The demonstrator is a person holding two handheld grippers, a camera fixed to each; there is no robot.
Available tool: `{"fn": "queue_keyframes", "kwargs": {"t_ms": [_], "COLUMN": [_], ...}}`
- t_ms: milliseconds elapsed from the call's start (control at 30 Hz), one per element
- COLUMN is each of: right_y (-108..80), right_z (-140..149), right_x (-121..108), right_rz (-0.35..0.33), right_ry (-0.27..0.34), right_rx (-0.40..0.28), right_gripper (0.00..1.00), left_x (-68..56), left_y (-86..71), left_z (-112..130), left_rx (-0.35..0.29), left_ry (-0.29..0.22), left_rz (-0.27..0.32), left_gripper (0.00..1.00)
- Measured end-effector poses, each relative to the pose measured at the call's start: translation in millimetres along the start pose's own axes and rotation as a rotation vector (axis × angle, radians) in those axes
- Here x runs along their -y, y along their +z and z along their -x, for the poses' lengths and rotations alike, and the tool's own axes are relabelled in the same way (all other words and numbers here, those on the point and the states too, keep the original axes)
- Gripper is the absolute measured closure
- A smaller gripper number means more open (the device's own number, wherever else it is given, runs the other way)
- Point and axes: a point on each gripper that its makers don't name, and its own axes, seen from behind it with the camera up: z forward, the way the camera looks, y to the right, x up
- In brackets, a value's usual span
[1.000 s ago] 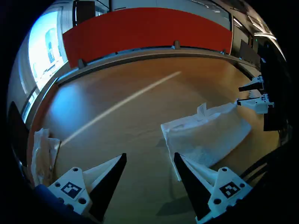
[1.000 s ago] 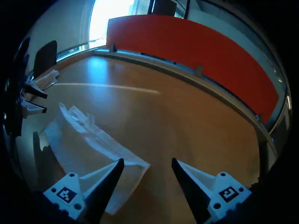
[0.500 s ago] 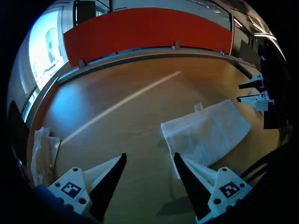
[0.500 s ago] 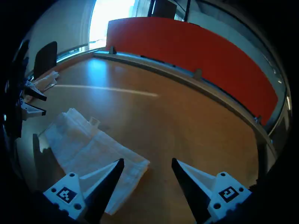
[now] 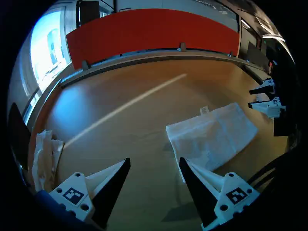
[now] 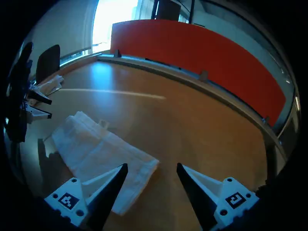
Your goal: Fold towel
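A white towel (image 5: 211, 134) lies folded flat on the wooden table, a small tag sticking out at its far edge. In the left gripper view it rests just right of my left gripper (image 5: 154, 163), which is open and holds nothing. My right gripper (image 5: 250, 98) hovers open past the towel's far right corner. In the right gripper view the same towel (image 6: 101, 154) lies to the left, one corner reaching under the left finger of my open right gripper (image 6: 151, 166). My left gripper (image 6: 51, 109) stands open beyond the towel's far left end.
A crumpled pile of white cloth (image 5: 44, 158) sits at the table's left edge; the same cloth pile (image 6: 50, 84) lies beside a dark chair (image 6: 47, 61). A red partition (image 5: 154, 30) runs along the table's far edge. Bare wood (image 6: 200, 127) stretches beyond the towel.
The towel's raised top layer has dropped and now lies flat. In the right gripper view the towel has slid slightly rightward. Both grippers stay open.
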Motion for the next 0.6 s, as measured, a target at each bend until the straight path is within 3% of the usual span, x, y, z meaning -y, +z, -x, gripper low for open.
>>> {"fn": "queue_keyframes", "kwargs": {"t_ms": [600], "right_y": [-34.7], "right_z": [21.3], "right_x": [11.9], "right_rz": [0.008], "right_ry": [0.048], "right_rx": [-0.009], "right_gripper": [0.01], "left_x": [1.8], "left_y": [-20.8], "left_z": [13.6], "left_rx": [-0.004], "left_ry": [-0.042], "left_rz": [-0.020], "left_gripper": [0.06]}}
